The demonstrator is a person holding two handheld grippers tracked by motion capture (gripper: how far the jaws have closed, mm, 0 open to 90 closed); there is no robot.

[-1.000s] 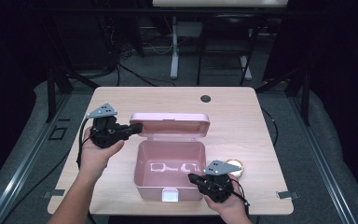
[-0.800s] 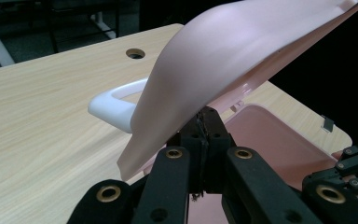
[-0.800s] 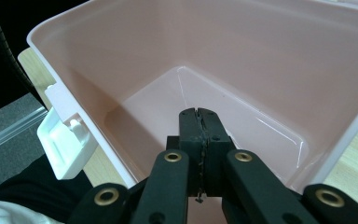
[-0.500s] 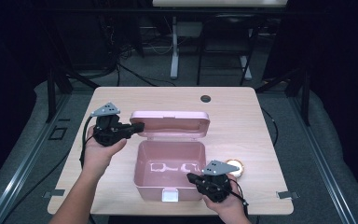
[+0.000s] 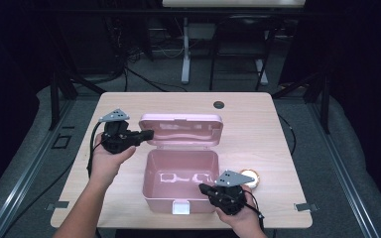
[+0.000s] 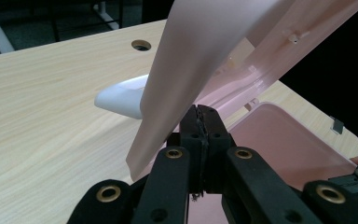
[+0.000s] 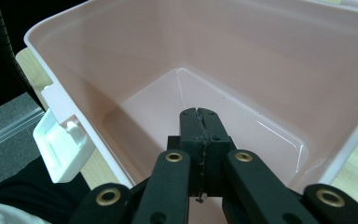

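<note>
A lab: bare desk (image 5: 278,129), floor cables (image 5: 144,79), dark metal frames (image 5: 59,84).

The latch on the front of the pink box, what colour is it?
White. The latch shows best in the right gripper view, against the pink box.

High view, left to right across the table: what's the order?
Left hand-held gripper → open pink box → right hand-held gripper → small round object at the box's right.
</note>
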